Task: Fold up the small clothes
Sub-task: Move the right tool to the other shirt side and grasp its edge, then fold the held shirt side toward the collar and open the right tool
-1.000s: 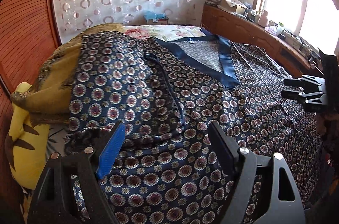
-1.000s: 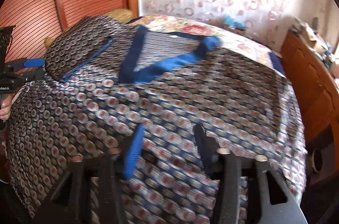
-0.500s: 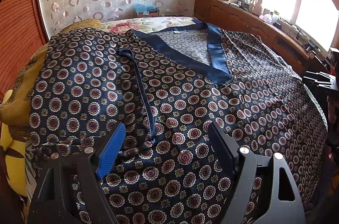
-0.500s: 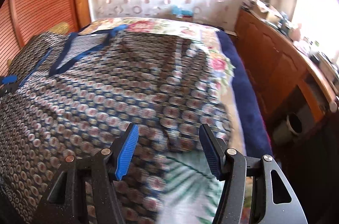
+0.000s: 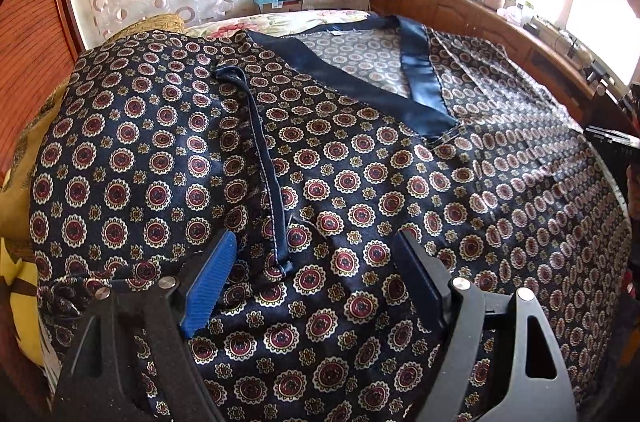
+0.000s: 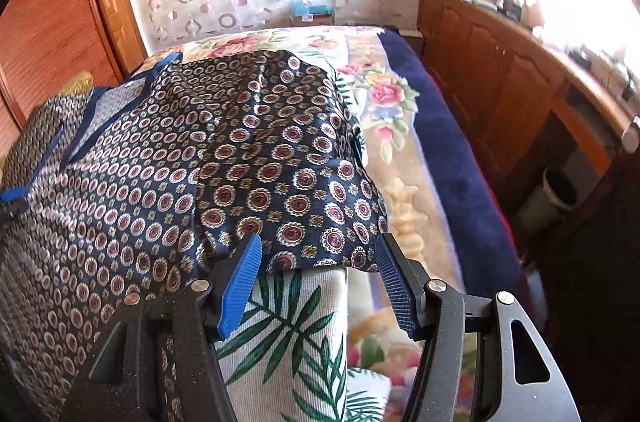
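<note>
Robe (image 5: 360, 182) spread over bed (image 6: 432, 126). Left gripper (image 5: 312, 262) spread wide above cloth, pinching nothing. Right gripper (image 6: 318, 258) closing at robe's edge, pads clear of it.

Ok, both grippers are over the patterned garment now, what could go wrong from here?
The right gripper, its jaws closing around the sleeve hem, could also pinch the palm-leaf cloth under it. The left gripper is open near the blue tie strap and might grab only that, bunching the slippery garment.
</note>
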A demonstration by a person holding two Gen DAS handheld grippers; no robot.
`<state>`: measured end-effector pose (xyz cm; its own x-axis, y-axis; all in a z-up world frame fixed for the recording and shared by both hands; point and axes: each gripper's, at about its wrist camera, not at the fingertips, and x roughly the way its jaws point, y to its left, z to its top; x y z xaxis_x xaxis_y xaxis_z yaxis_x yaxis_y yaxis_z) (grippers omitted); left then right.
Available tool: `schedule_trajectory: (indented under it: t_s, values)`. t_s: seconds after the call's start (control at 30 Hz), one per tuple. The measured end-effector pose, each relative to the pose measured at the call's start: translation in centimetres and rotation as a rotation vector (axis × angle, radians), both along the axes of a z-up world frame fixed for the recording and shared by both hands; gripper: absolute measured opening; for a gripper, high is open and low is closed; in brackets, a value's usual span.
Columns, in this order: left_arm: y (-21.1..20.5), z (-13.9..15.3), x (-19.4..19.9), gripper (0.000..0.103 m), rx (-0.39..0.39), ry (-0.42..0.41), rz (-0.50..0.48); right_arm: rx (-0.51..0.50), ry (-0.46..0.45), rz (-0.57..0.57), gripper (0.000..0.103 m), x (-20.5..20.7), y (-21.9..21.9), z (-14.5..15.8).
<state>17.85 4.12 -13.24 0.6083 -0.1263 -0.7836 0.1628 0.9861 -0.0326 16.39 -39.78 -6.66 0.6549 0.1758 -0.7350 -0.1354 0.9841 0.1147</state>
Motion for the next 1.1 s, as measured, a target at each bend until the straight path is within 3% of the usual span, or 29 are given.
schedule_trajectory:
  t_s: [0.27, 0.5, 0.63, 0.87, 1.1]
  values:
    - [-1.4, -0.6, 0.6, 0.103, 0.026, 0.024, -0.05, 0.029, 0.018, -0.015, 0.045, 1.7, -0.5, -0.4]
    - [-1.5, -0.7, 0.6, 0.103, 0.024, 0.023, -0.053, 0.03, 0.011, 0.027, 0.023, 2.1, 0.1, -0.6]
    - [-1.5, -0.7, 0.6, 0.103, 0.024, 0.023, -0.053, -0.066, -0.011, 0.015, 0.007, 1.7, 1.2, -0.4]
    - [-1.6, -0.7, 0.7, 0.103, 0.024, 0.023, -0.052, -0.14, -0.085, 0.018, 0.003, 1.2, 3.3, 1.0]
    - [-1.5, -0.7, 0.6, 0.103, 0.024, 0.023, -0.052, -0.161, -0.191, 0.113, 0.003, -0.4, 8.0, 3.7]
